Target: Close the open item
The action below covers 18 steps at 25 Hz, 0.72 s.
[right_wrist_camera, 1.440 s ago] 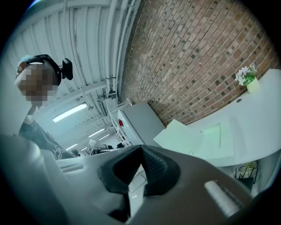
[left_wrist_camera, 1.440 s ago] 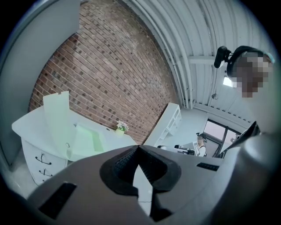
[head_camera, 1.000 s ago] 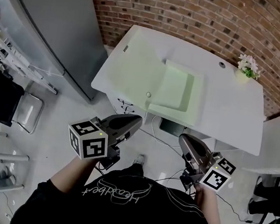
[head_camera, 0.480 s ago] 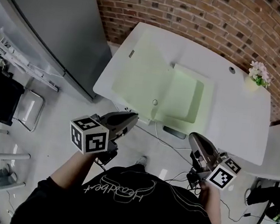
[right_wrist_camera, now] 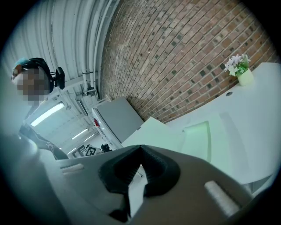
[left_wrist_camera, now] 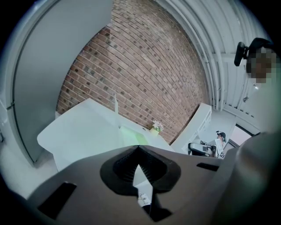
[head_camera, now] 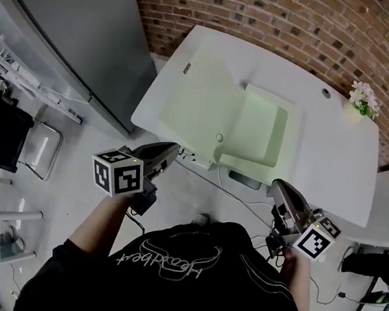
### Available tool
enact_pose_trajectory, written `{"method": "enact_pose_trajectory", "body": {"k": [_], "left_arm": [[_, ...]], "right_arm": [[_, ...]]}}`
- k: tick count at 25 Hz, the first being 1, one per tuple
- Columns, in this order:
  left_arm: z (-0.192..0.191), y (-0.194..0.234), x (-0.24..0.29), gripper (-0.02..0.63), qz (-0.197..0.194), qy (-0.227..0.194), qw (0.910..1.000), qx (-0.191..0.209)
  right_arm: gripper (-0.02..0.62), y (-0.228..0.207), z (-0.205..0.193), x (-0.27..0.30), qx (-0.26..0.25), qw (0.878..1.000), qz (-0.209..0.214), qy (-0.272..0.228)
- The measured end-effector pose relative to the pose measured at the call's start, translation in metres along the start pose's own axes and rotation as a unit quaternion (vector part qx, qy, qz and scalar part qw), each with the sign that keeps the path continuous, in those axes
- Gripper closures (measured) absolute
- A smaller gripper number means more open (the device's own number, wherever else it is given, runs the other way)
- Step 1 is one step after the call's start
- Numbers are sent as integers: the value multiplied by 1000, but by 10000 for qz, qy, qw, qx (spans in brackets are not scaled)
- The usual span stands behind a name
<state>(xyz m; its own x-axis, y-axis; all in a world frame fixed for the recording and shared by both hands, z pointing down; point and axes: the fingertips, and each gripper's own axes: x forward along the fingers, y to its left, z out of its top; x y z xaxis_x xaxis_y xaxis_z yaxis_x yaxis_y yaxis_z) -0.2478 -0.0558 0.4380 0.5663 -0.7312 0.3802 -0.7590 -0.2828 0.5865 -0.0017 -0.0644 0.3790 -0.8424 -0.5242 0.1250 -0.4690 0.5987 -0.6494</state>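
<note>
Both the left gripper [head_camera: 167, 150] and right gripper [head_camera: 281, 189] hang short of the bench [head_camera: 333, 149], fingers together on nothing. The lid [head_camera: 196, 107] stands raised over the bench's compartment [head_camera: 259, 127]. Shoved hard, it may slam, or closed fingers could skid off its edge.

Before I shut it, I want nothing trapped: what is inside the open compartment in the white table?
Only the pale green floor of the compartment shows; no object is visible in it. The strip beside the raised lid is too unclear to judge.
</note>
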Motion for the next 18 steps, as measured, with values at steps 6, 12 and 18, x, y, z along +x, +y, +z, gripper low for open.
{"method": "enact_pose_trajectory", "body": {"k": [6,12,18], "left_arm": [[-5,25,6,604,295,-25,9992,-253],[-1,49,15,604,499,-107,9971,-569],[9,64,27,604,427,-382,9946,-865]], "right_arm": [[592,-12,4,-4,124,9999,-48,-35],[592,-30,11,4,201,9998,-50,72],[592,-62,16,11,297,9991,-253,181]]}}
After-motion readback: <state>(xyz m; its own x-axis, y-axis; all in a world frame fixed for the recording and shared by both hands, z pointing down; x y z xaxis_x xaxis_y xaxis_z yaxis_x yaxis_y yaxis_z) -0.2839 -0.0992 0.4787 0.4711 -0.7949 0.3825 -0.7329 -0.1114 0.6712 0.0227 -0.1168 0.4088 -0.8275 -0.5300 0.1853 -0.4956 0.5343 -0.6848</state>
